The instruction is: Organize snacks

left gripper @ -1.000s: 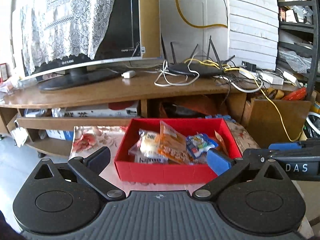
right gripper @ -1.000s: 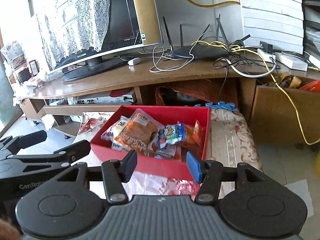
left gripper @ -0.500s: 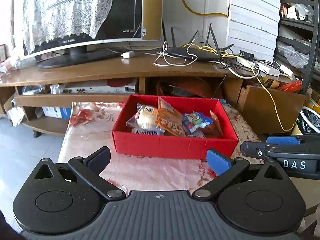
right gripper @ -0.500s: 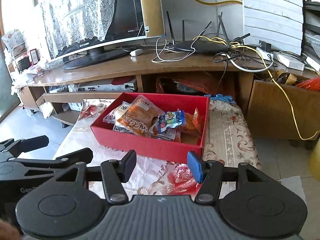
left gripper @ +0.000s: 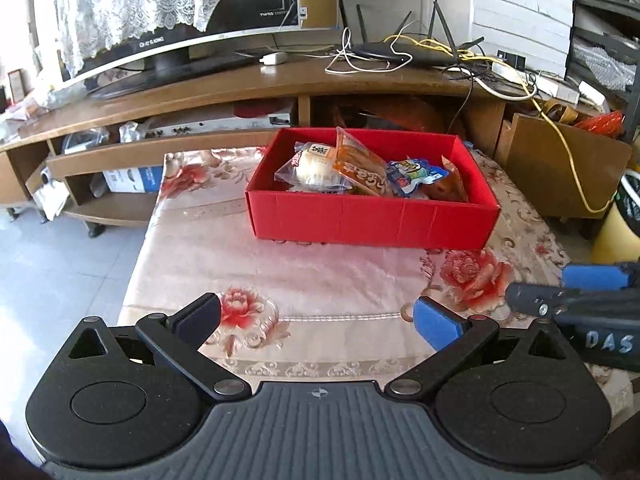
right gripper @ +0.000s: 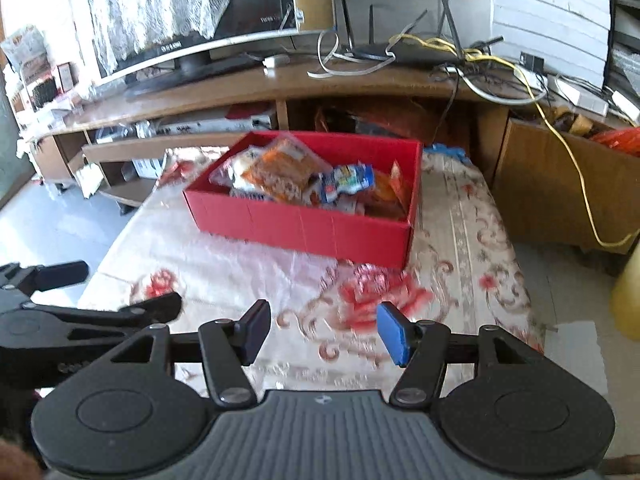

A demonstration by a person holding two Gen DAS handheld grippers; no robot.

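Both grippers hang over the near end of the flowered tablecloth [left gripper: 320,272], holding nothing: the left gripper [left gripper: 316,318] gapes wide, and the right gripper [right gripper: 323,330] has just been parting its jaws. Farther off sits the red box [left gripper: 372,216], full of snack packets [left gripper: 360,168].
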